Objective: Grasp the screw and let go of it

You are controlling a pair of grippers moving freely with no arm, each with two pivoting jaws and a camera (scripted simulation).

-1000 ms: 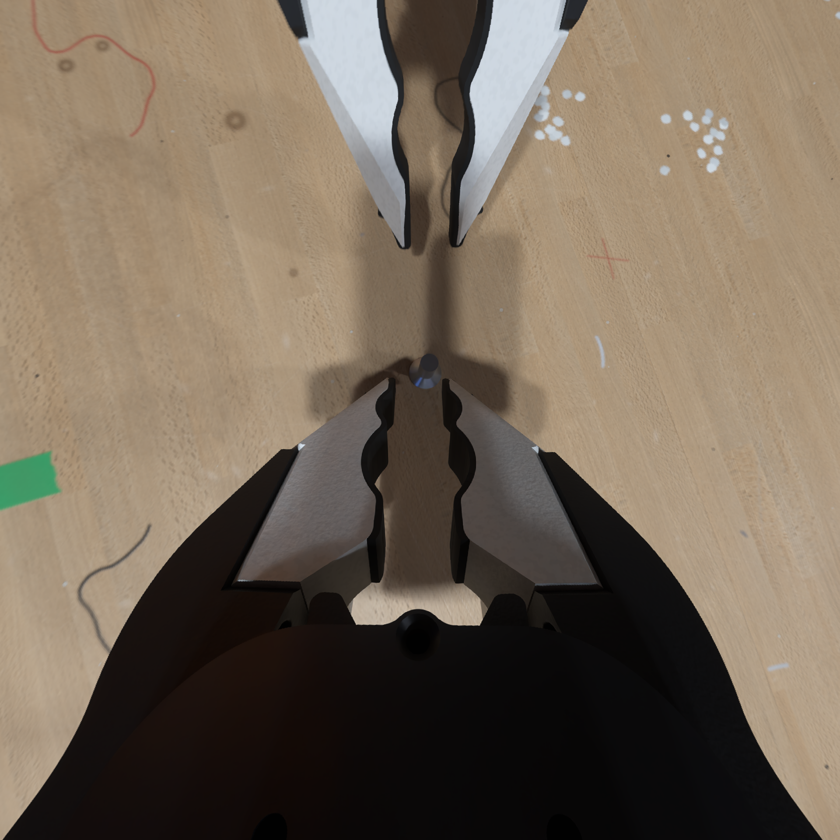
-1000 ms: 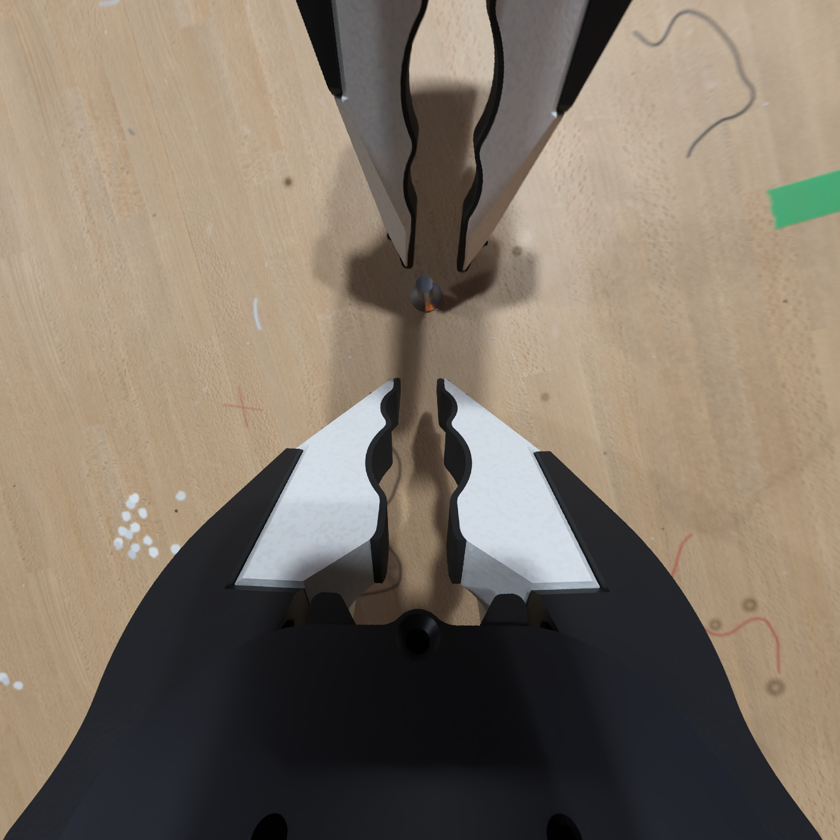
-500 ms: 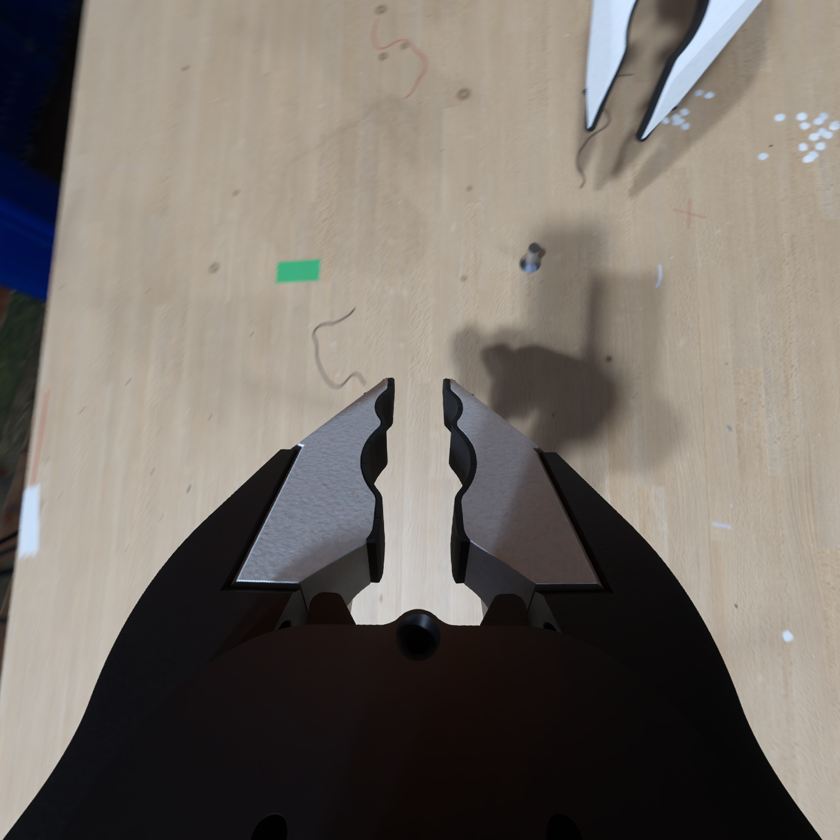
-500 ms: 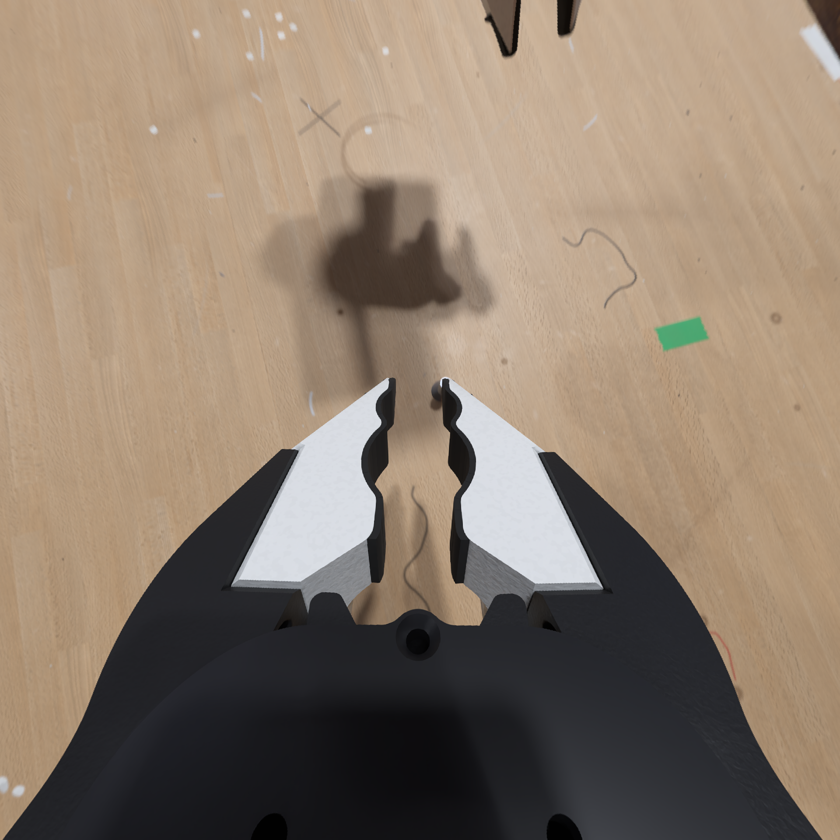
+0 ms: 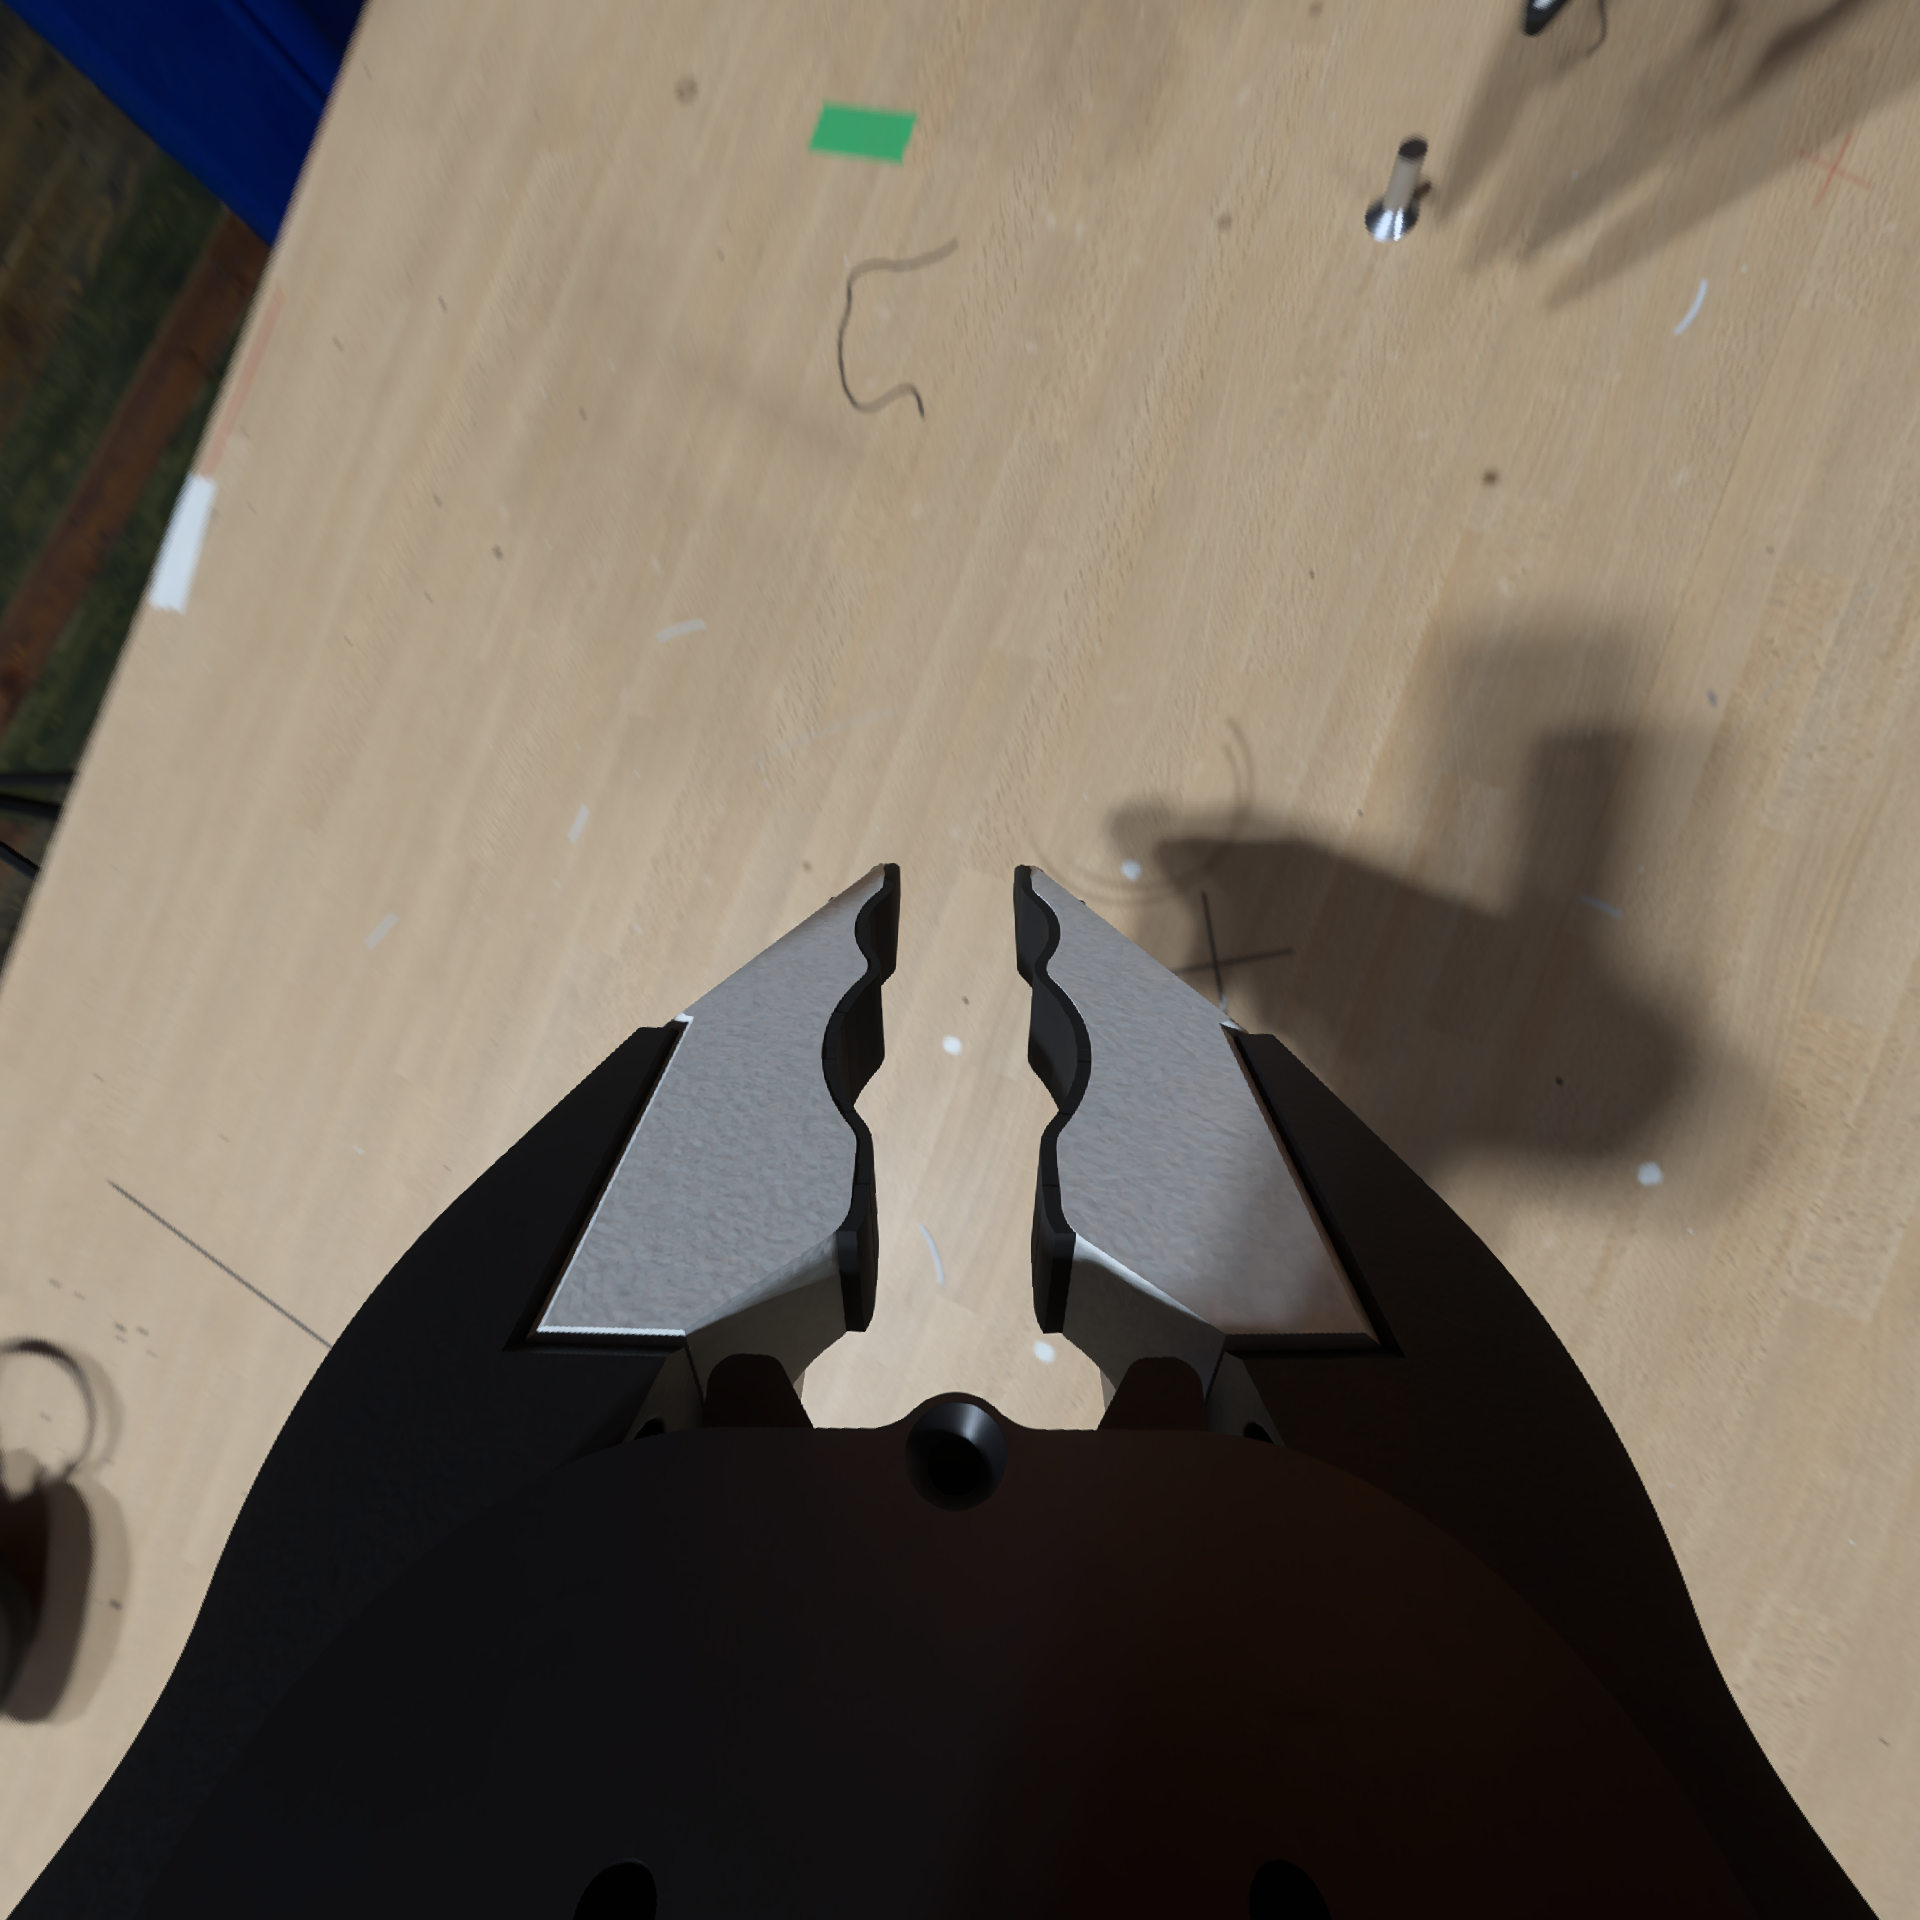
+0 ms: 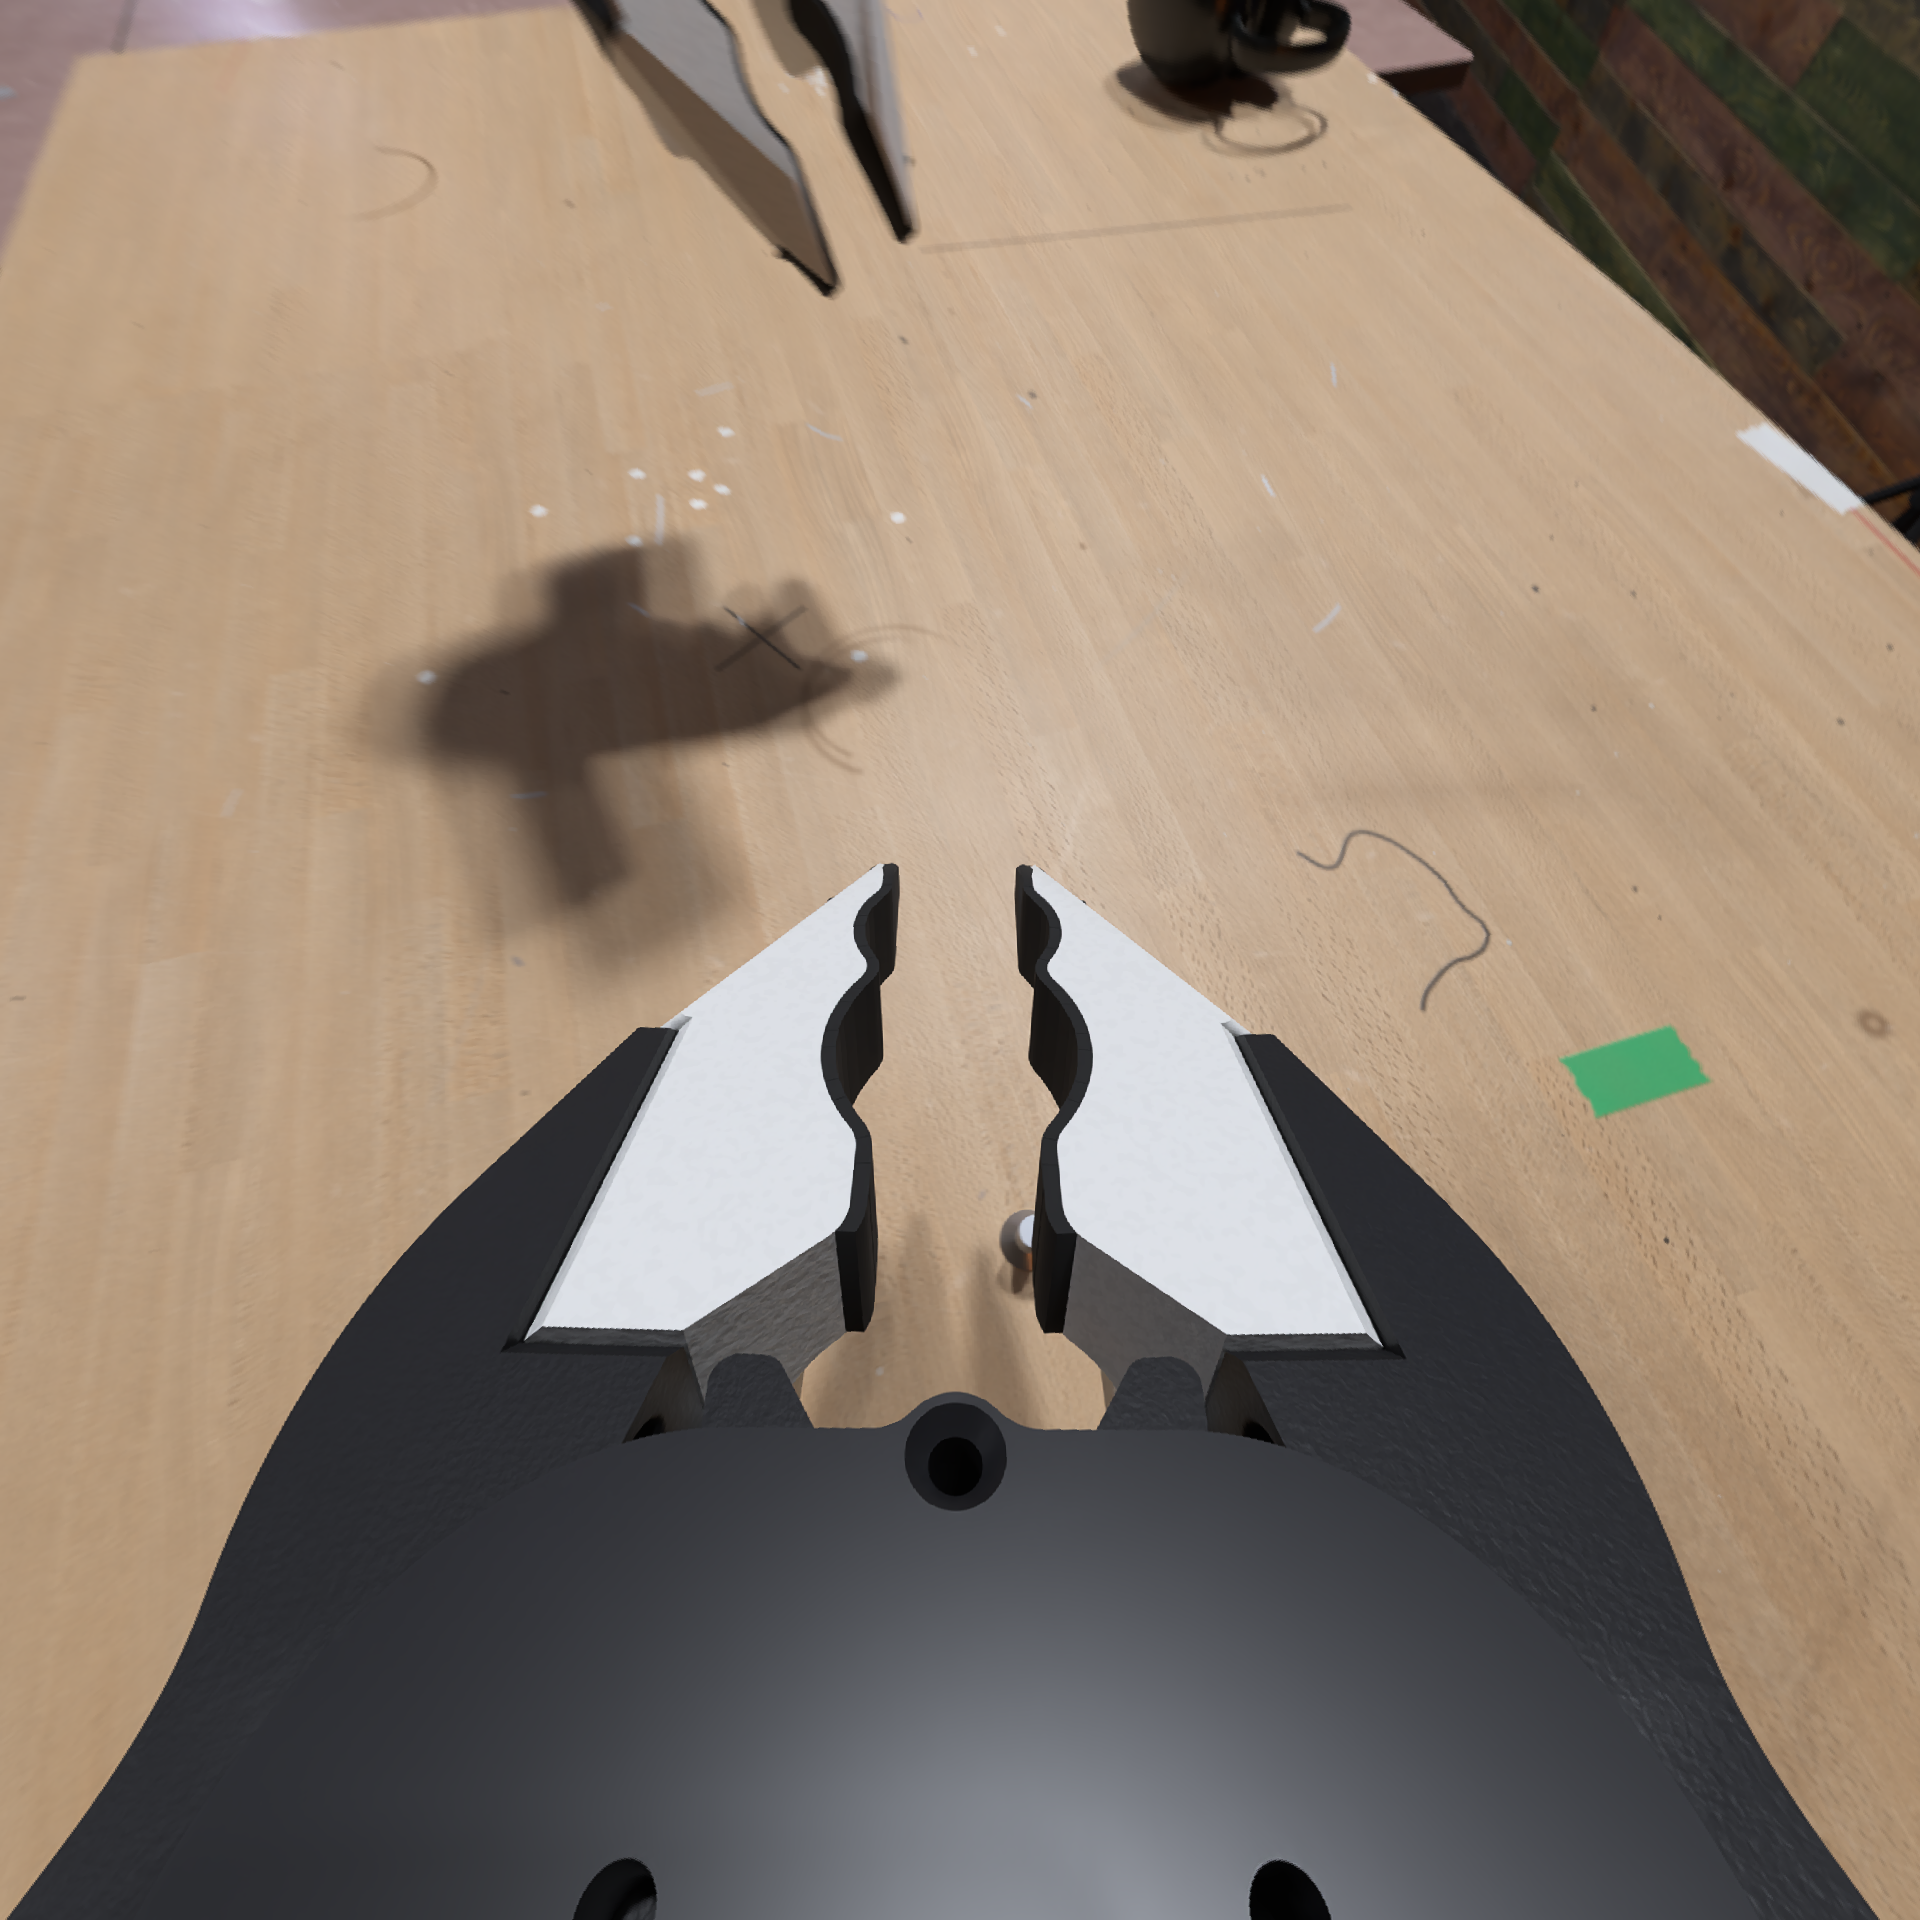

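A small grey metal screw (image 5: 1396, 192) lies on the wooden table (image 5: 1039, 582), far up and to the right in the left wrist view. In the right wrist view the screw (image 6: 1016, 1238) shows low between my fingers, on the table below them, partly hidden by the right finger. My left gripper (image 5: 956, 875) is open and empty, raised above the table and well away from the screw. My right gripper (image 6: 956, 875) is open and empty, raised above the screw. The left gripper's fingers (image 6: 769, 177) show at the top of the right wrist view.
A green tape piece (image 5: 862, 132) and a dark wire scrap (image 5: 878, 327) lie on the table. A dark round object with a cable (image 6: 1216, 47) stands at the far end. The table edge runs along the left in the left wrist view (image 5: 135, 582).
Both grippers have lifted and pulled back from the screw, which stays on the table. Both views now take in much more of the table.
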